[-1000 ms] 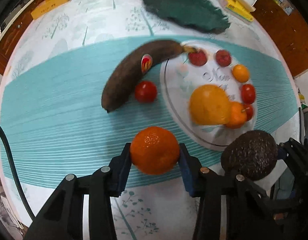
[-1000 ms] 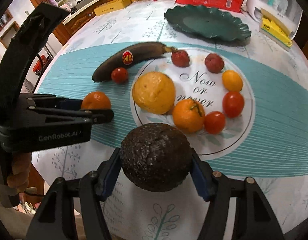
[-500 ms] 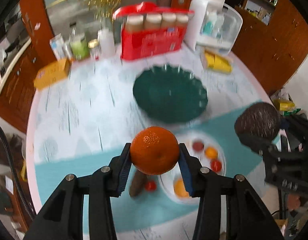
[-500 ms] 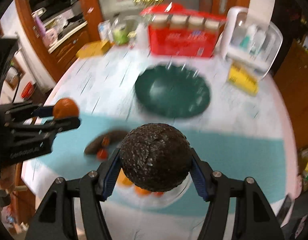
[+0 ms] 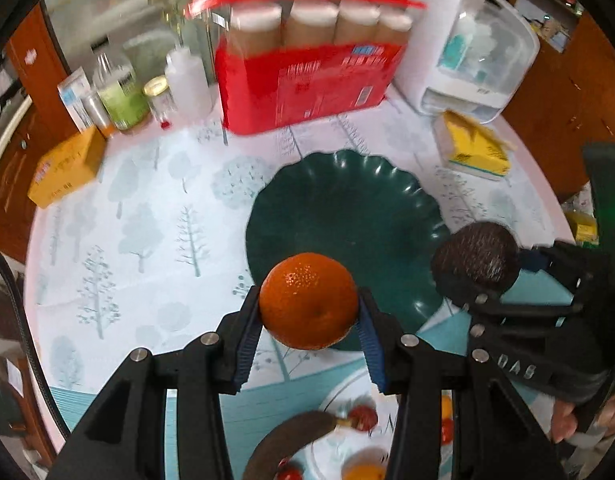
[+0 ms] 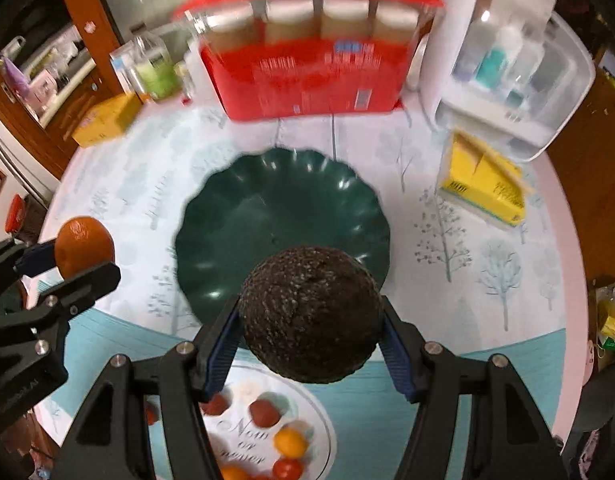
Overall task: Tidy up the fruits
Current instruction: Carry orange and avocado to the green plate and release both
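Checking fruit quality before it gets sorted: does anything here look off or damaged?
Yes: the banana beside the white plate is brown-black all over, which suggests it is overripe. The orange and avocado held in the grippers look intact, and the green plate holds nothing.

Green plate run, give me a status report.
Left gripper clamps orange; right gripper clamps avocado. Both above green plate. Nothing lies on it.

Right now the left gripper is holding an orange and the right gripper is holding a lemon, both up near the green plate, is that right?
Not quite. The right gripper holds a dark avocado, not a lemon, as the right wrist view shows. The rest stands: the left gripper holds the orange, both near the green plate.
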### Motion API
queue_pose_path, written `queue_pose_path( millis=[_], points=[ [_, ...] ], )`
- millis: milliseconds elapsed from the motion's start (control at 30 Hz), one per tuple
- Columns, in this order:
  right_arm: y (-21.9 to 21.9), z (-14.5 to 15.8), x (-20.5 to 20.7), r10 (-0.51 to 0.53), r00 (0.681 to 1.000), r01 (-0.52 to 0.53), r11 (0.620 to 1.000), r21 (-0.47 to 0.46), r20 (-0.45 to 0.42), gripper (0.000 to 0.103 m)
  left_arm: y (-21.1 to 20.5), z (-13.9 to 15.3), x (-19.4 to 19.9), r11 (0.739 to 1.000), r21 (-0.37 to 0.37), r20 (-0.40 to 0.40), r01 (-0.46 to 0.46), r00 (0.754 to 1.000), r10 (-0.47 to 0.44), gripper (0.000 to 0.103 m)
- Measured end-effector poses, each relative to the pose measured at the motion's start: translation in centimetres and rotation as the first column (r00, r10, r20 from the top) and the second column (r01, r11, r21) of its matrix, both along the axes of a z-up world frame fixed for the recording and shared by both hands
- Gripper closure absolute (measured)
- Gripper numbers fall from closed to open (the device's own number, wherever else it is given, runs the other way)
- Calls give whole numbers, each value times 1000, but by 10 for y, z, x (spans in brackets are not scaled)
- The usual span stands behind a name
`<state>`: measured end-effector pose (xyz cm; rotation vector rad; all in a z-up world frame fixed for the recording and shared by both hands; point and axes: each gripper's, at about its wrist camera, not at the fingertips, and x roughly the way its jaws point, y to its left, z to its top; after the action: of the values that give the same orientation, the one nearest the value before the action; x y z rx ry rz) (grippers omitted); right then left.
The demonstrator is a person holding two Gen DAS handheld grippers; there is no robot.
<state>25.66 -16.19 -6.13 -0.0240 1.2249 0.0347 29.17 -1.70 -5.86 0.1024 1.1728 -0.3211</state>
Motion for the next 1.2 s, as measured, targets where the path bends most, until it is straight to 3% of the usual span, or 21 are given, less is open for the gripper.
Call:
queue_pose_path(
  millis=[233,367,467,600,700,967,1200],
  points=[
    [-9,-74,22,63,990,-39,984,175,-129,38,-18,-69,29,998,9,-115,-62,991,62,59],
    [-6,-96,32,107,981,-70,974,218,-162,37,-20,-97,40,994,14,-160,-106,981,107,58],
    [-4,-96,39,147,980,-114,967,228,-132,36,-17,-108,47,989,-2,-178,-147,974,144,56],
    [0,-95,46,185,978,-168,971,171,-91,31,-19,-111,52,988,0,-147,-157,977,155,26],
    [2,-95,48,208,977,-199,969,144,-54,30,-24,-114,54,989,-7,-144,-149,979,146,19],
    [3,-93,44,226,974,-227,969,100,25,30,-24,-108,52,990,8,-113,-140,984,140,12],
    [3,-79,35,205,974,-213,974,78,95,30,-19,-90,40,991,23,-79,-133,988,135,12]
  ],
)
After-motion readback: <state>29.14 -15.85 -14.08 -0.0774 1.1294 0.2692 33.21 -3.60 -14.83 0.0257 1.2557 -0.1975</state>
